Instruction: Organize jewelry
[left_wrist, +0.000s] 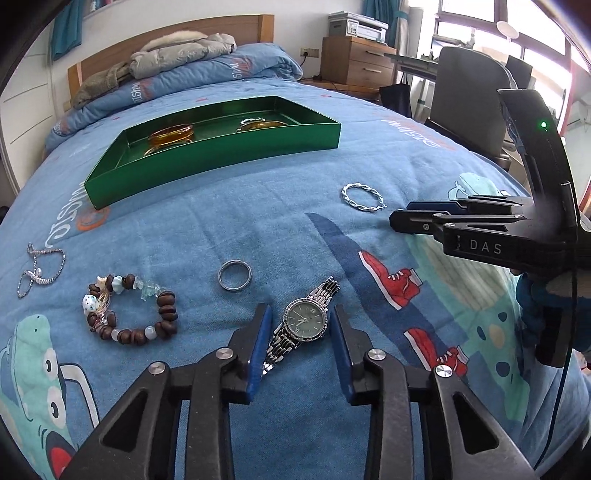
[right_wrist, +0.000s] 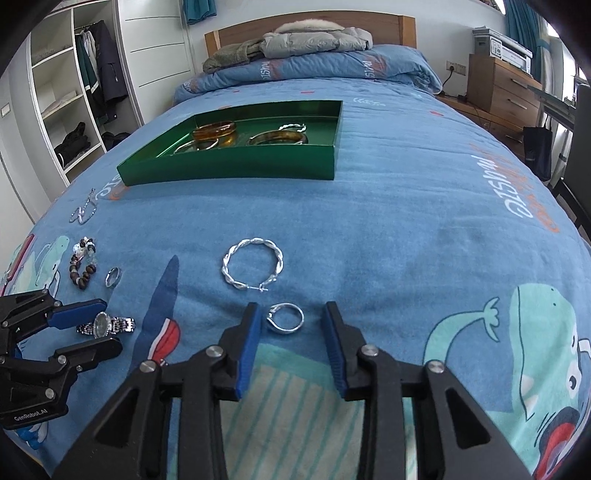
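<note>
left wrist view: left gripper (left_wrist: 301, 319) spread wide, released, straddling the watch (left_wrist: 306, 320) lying flat on the bedspread (left_wrist: 258, 221); green tray (left_wrist: 207, 162) well beyond.

right wrist view: right gripper (right_wrist: 290, 319) likewise released, silver ring (right_wrist: 286, 317) lying between its fingers, twisted bangle (right_wrist: 253, 264) just beyond.

risk, judged: soft fabric may snag under the pads, and the slack watch band could slide out.

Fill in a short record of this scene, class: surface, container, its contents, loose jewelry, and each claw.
Surface: bed
Container: green tray
In tray: amber bangles
Loose: watch, bead bracelet, twisted hoop, chain, band ring
Left claw: open around watch
Right claw: open around silver ring
</note>
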